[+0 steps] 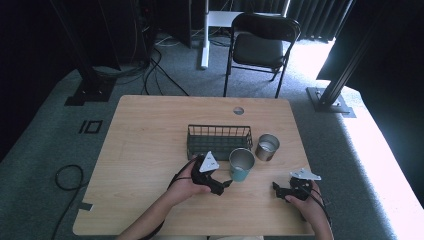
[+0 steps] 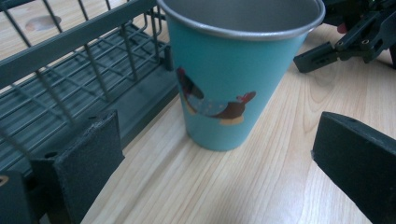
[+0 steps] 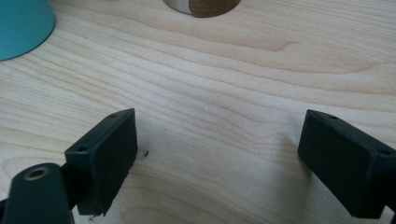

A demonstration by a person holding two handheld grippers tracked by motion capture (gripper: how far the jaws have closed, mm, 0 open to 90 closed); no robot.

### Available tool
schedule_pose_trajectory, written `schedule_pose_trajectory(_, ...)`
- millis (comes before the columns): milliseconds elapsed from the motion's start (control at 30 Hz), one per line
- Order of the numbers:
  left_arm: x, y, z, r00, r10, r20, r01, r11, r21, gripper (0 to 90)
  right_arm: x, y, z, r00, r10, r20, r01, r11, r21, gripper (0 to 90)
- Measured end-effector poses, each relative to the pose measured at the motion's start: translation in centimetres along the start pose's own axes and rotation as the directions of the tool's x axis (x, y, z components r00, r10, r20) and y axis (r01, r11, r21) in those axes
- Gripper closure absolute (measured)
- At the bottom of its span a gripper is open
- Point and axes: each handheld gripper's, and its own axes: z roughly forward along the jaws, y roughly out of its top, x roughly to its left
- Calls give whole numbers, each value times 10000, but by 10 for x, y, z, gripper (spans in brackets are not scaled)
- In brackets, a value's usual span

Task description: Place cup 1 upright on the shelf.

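- While the left tongs (image 1: 226, 186) close in on the teal cup (image 1: 241, 164), the table (image 1: 145, 150) carries everything else: a wire basket (image 1: 219, 141) just beyond and left of those tongs, and a steel cup (image 1: 267, 147) past the teal one.
- Left tongs: jaws spread wide, nothing between them yet. The teal cup stands upright right ahead of the tips, just short of the gap, its base on the wood.
- Right tongs (image 1: 278, 189): jaws wide too, holding nothing, resting low over bare table, well to the right of the teal cup.
- Risk, as I read it: the cup tapers toward its base, so a low pinch could squeeze it upward and out of the pads. Grip nearer the rim looks safer.
- Another risk: the basket (image 2: 70, 79) sits just beside the cup (image 2: 233, 79). The left-hand pad (image 2: 88, 158) could snag its wire wall on the push forward, and a one-sided nudge would tip the cup.
- The left gripper view gives what the high view cannot: the cup's printed figure, its metal rim, how tight the gap to the basket is, and the right tongs (image 2: 322, 49) beyond.
- The right gripper view adds its own wide pads (image 3: 105, 154) and the teal cup's edge (image 3: 23, 28) far left, with the steel cup's base (image 3: 201, 7) ahead.
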Motion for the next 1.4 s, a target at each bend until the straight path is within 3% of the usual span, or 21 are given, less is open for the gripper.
schedule_pose_trajectory(500,-6,15,23,9999,25,107,-22,9996,-271,23,0,0,0,10000,4,0,-4,10000,-9,115)
schedule_pose_trajectory(867,-7,15,45,9999,105,62,-103,9994,-331,23,0,0,0,10000,1,-3,-1,10000,-9,115)
schedule_pose_trajectory(1400,-12,31,56,9999,162,14,-160,9968,-782,24,0,0,0,10000,14,-9,-14,10000,-14,115)
